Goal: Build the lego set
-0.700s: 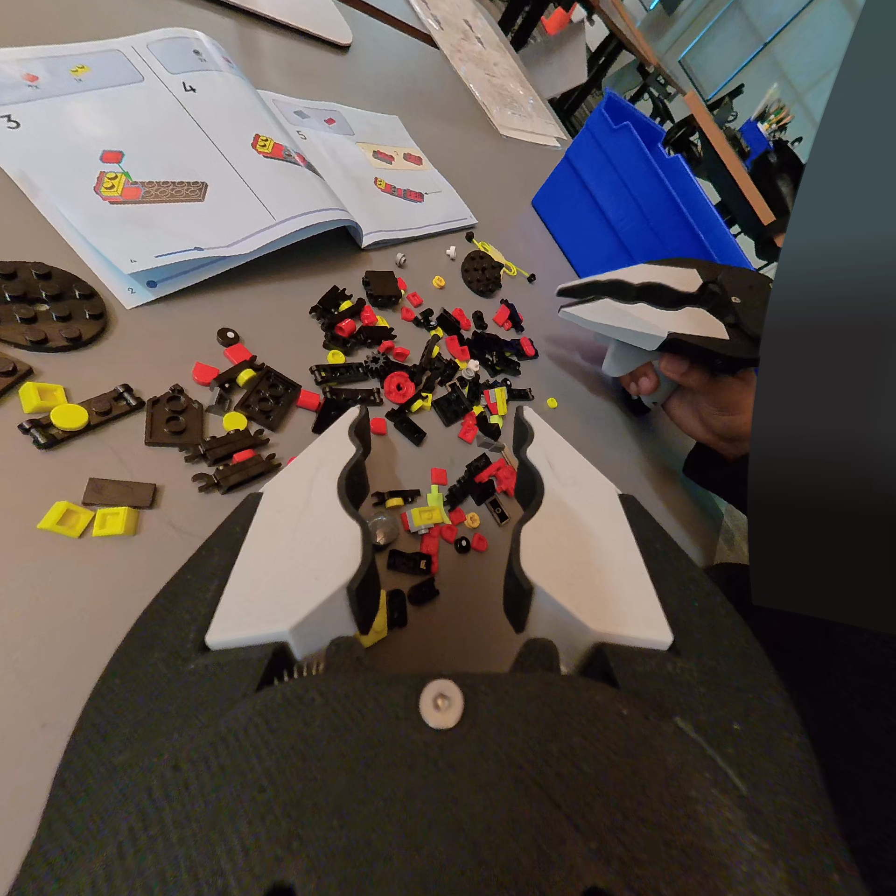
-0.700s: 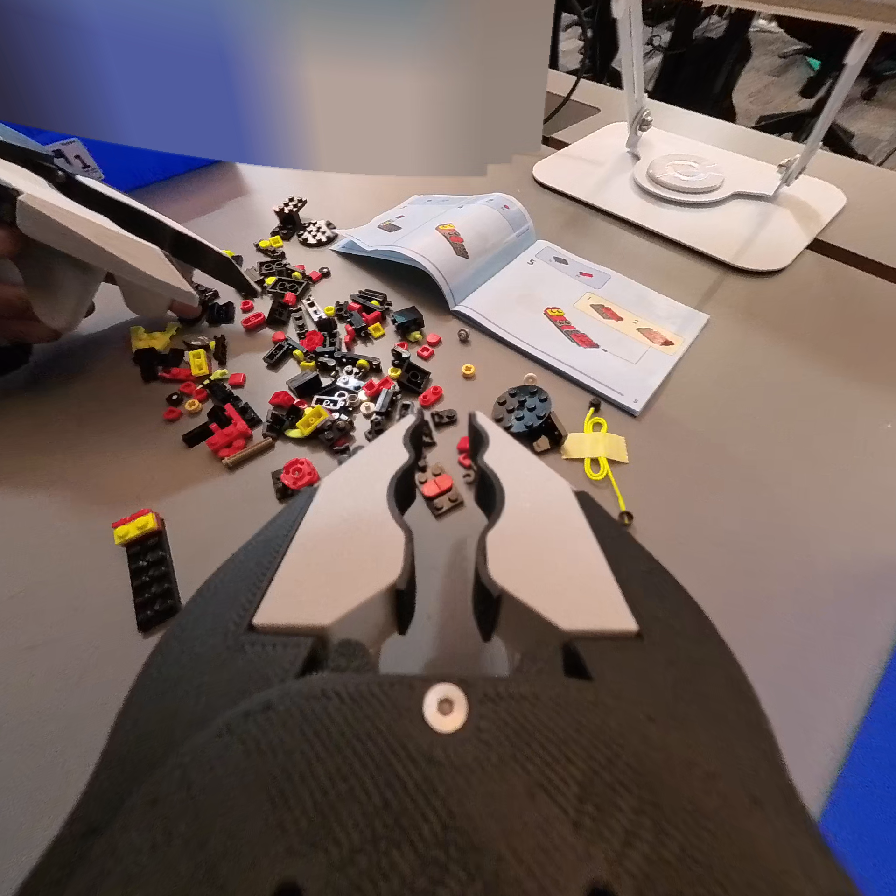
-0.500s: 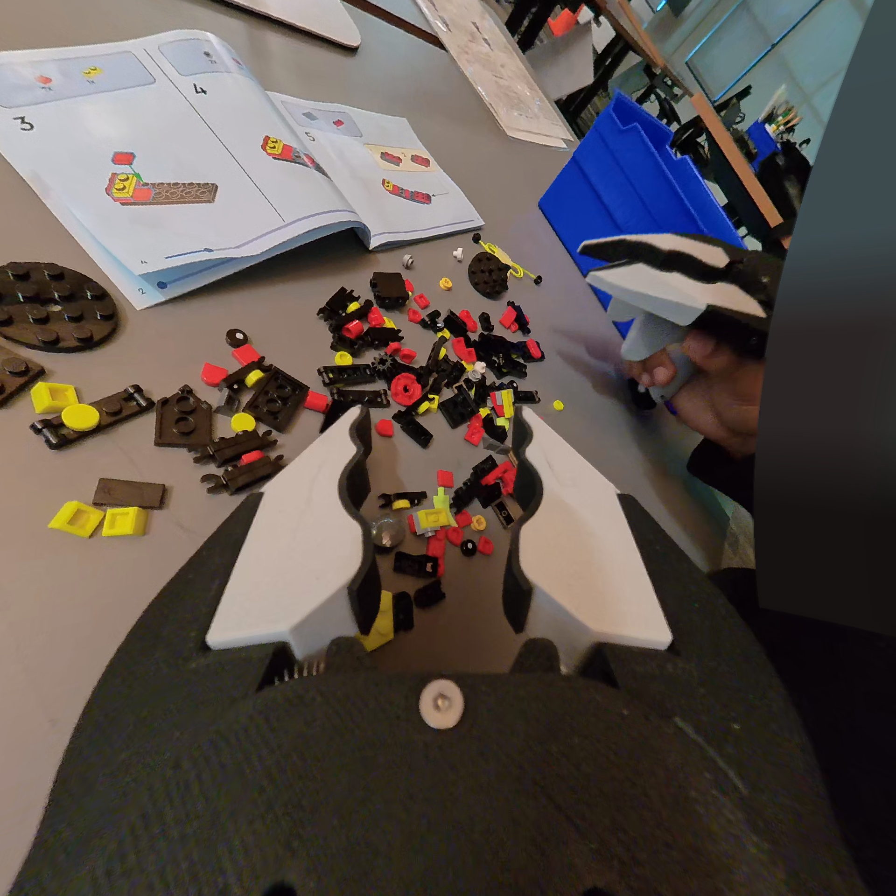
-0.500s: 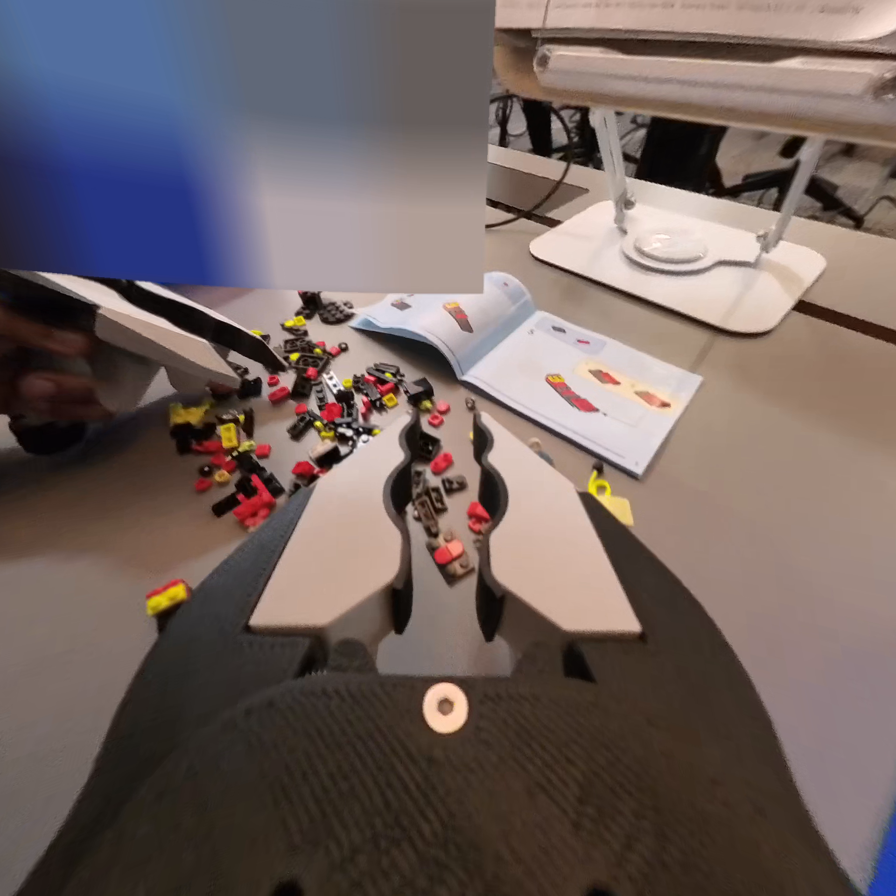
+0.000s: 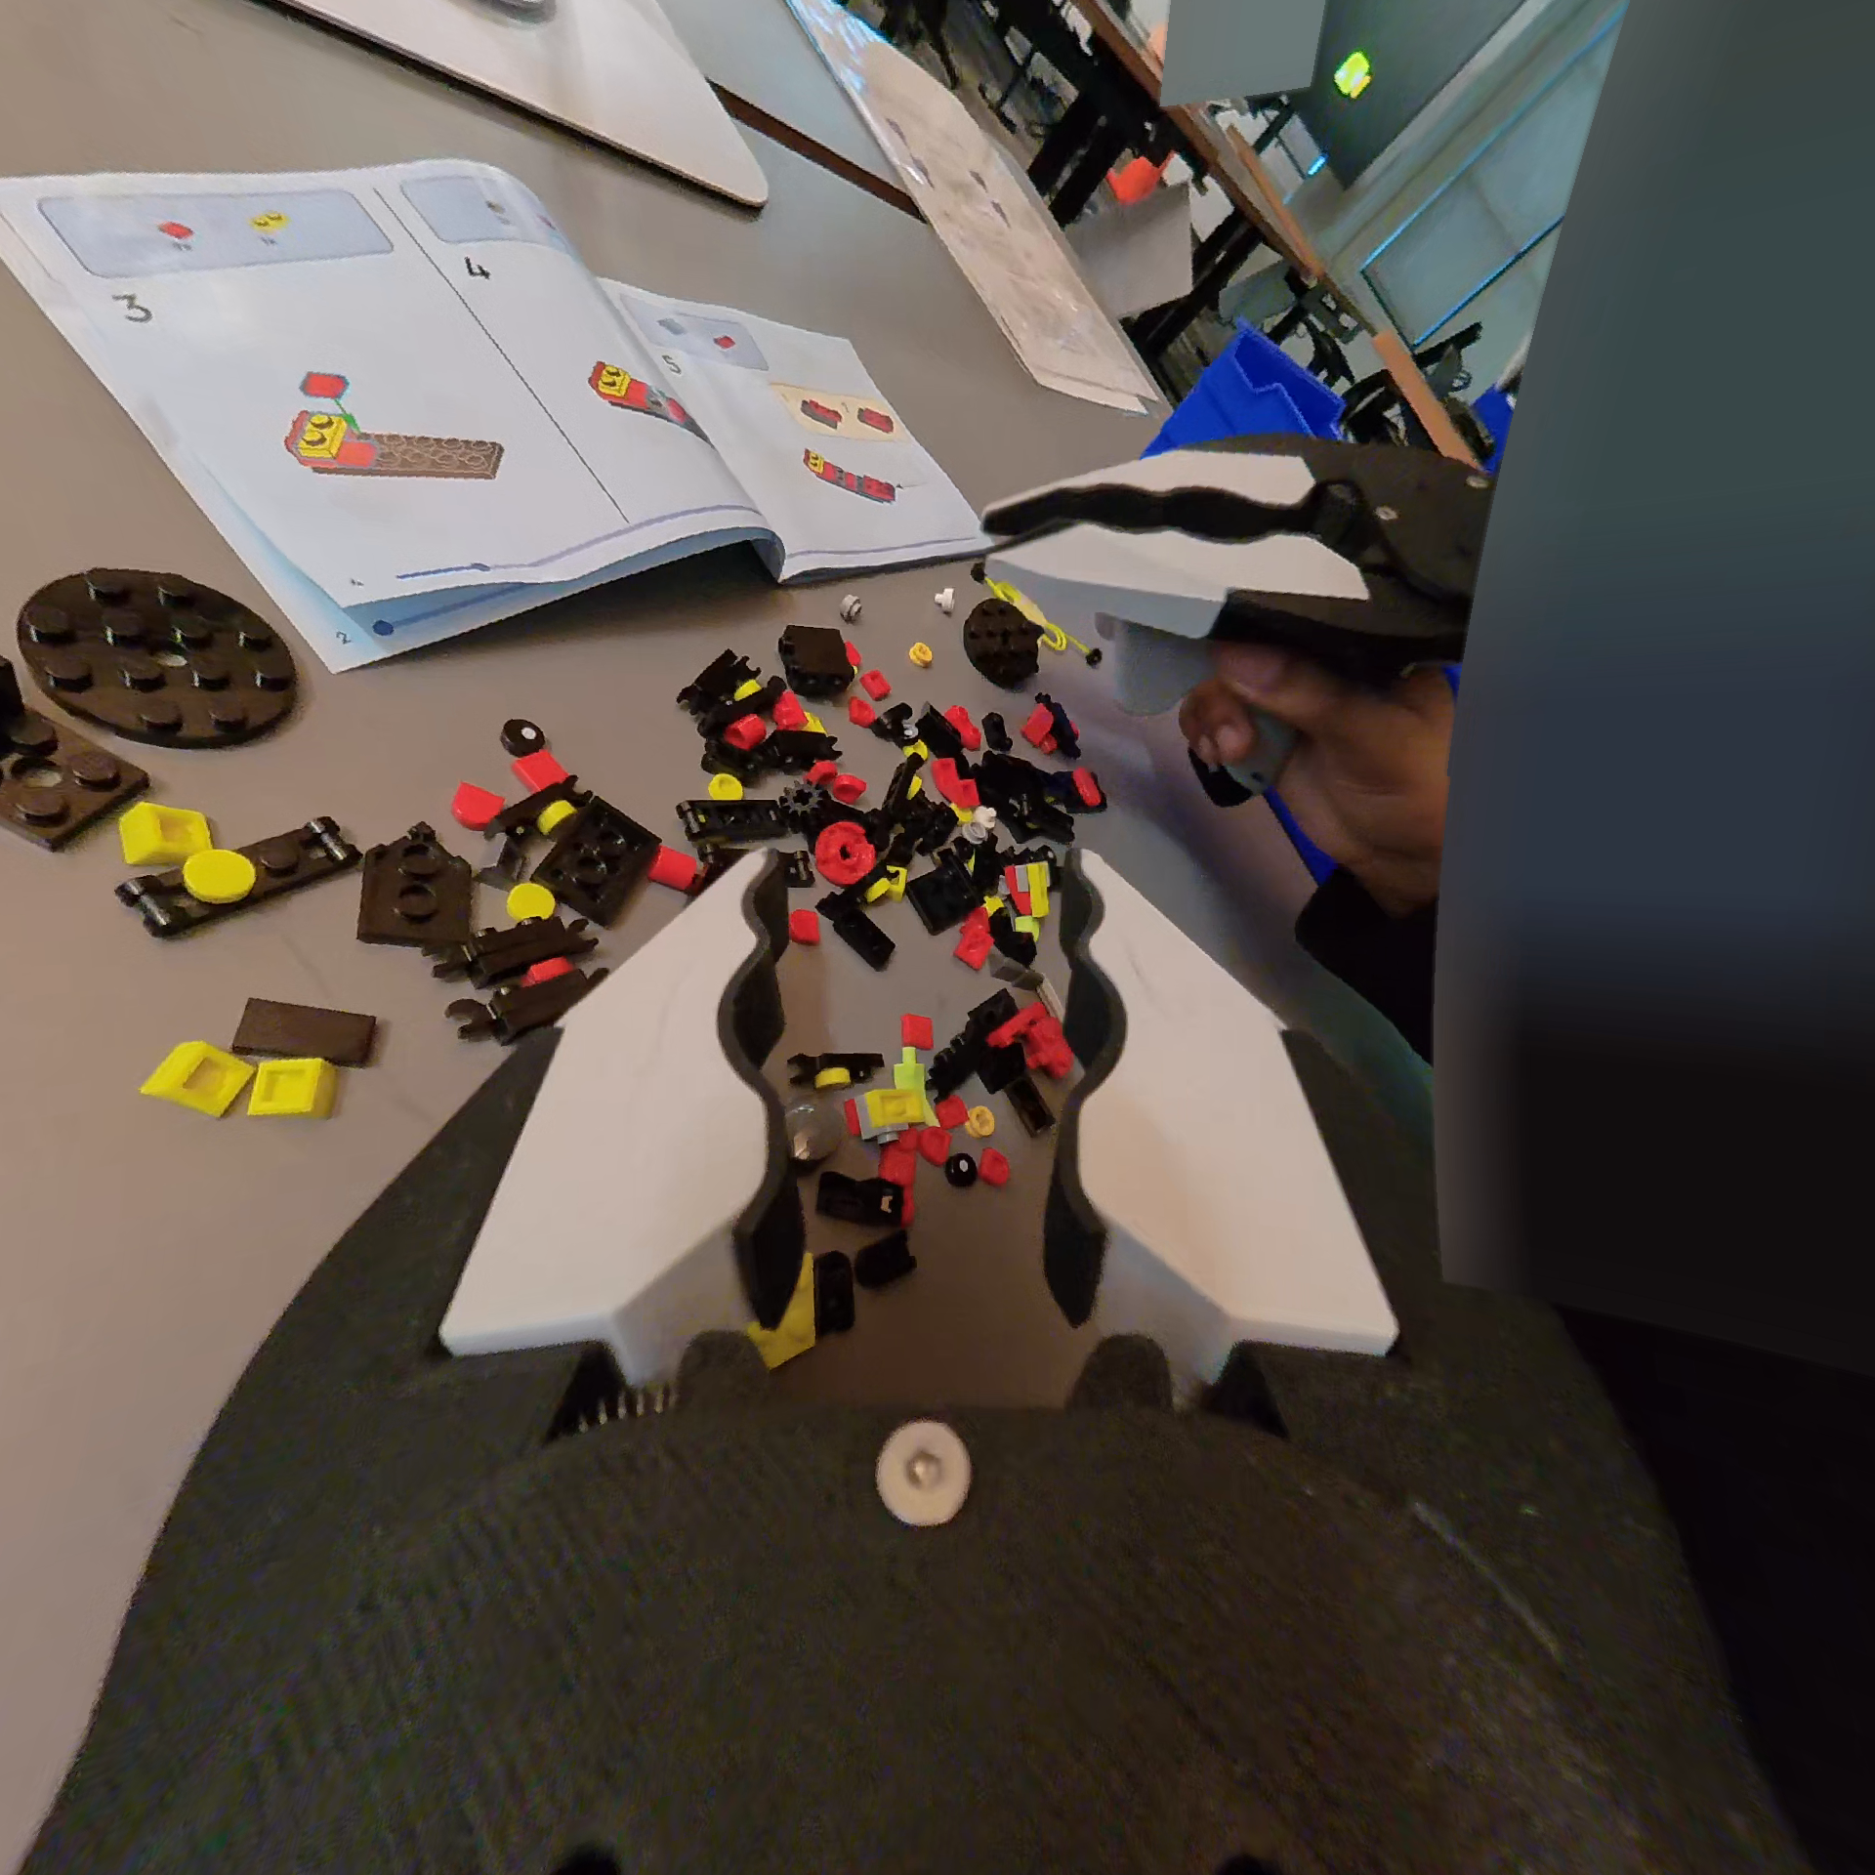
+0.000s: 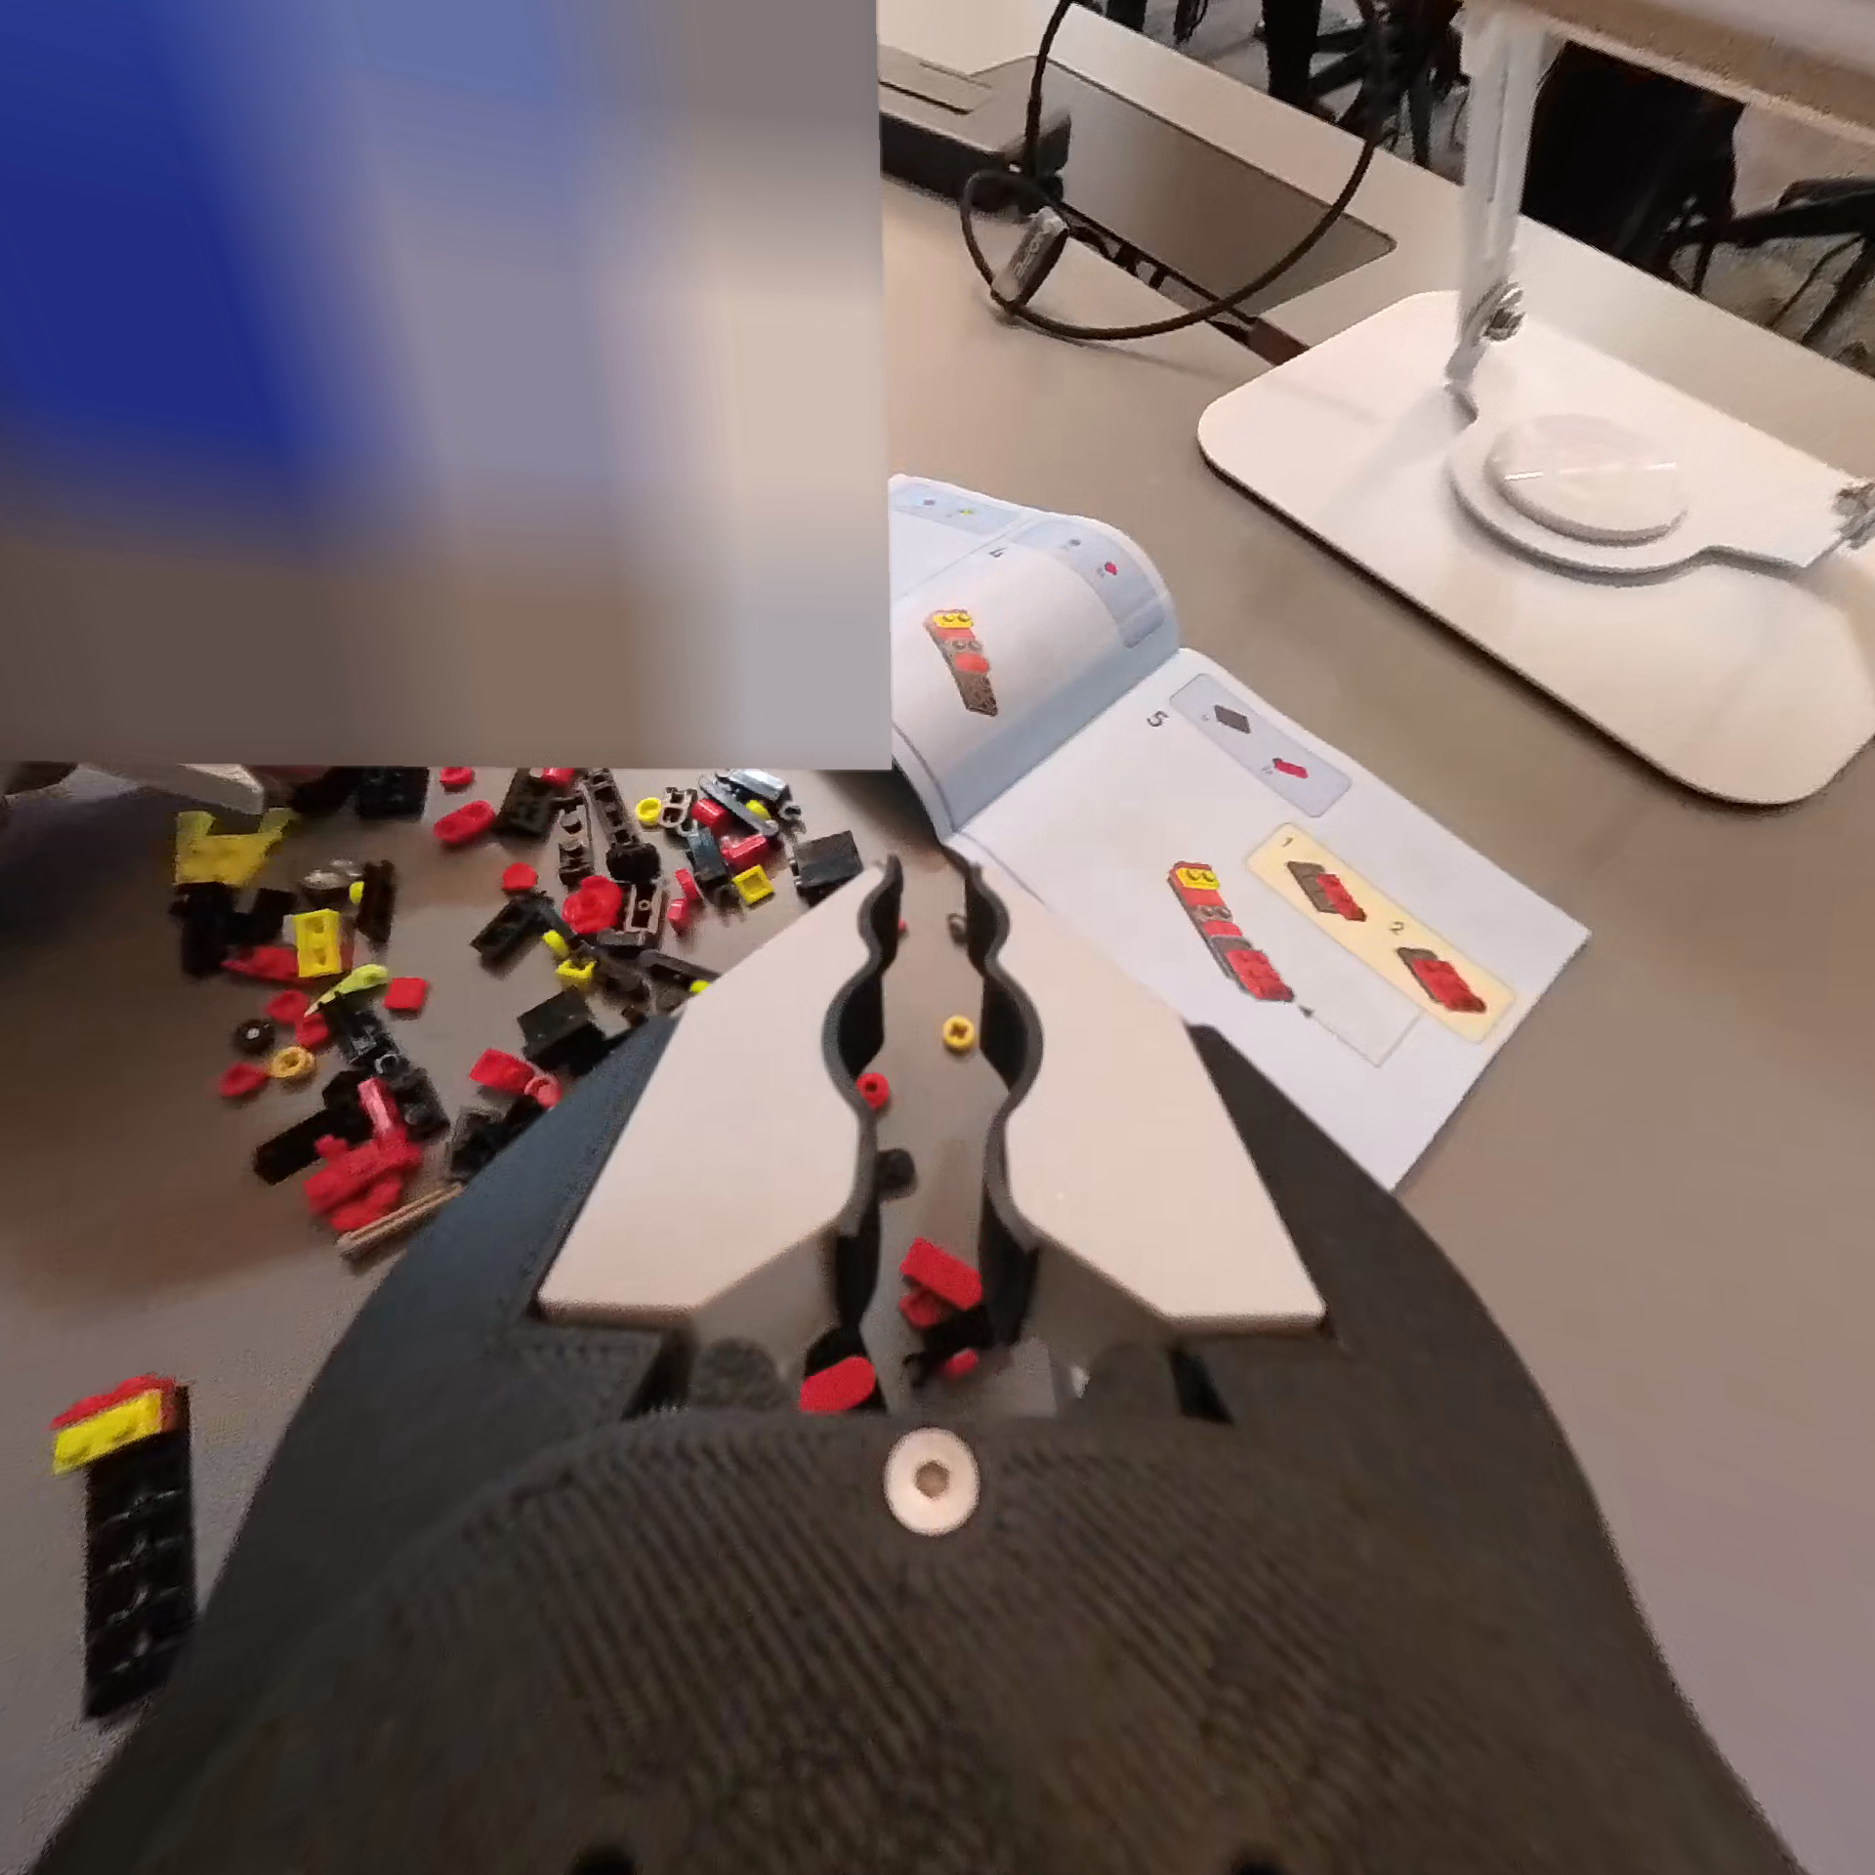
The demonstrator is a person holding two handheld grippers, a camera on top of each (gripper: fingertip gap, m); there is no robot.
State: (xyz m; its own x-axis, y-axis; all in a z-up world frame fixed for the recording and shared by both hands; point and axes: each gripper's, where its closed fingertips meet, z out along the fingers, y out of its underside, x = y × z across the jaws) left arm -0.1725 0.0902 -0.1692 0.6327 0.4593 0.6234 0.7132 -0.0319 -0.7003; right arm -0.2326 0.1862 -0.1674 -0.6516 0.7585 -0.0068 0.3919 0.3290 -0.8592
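left gripper (image 5: 918, 873): mine on this side, fingers spread wide with nothing between them, hovering over the near end of the loose lego pieces (image 5: 893, 862). I can see small red, black and yellow bits on the table through the gap.

right gripper (image 6: 928, 893): fingers only narrowly parted, nothing gripped as far as I can see. Through the slot I get a yellow round stud (image 6: 957, 1032), a red round stud (image 6: 871, 1089) and a few red bits lower down, all lying on the table. In the left wrist view the same gripper (image 5: 989, 538) sits up off the table at the far right of the pile, tips pointing toward the booklet, and the hand (image 5: 1339, 751) is wrapped round its grip.

lego pieces: scattered in one messy pile on the grey table (image 6: 1623, 1268), mostly black, red and yellow.

started build (image 6: 127, 1522): long black plate with a yellow and a red piece stacked at one end, lying apart from the pile at the left edge of the right wrist view.

sorted bits: round black plate (image 5: 157, 654) off to the left, yellow slope pieces (image 5: 238, 1081) beside a flat dark tile (image 5: 304, 1030).

instruction booklet (image 5: 457, 386): open flat just beyond the pile.

lamp base (image 6: 1522, 548): white, well behind the booklet.

blue bin (image 5: 1248, 401): behind the right gripper.
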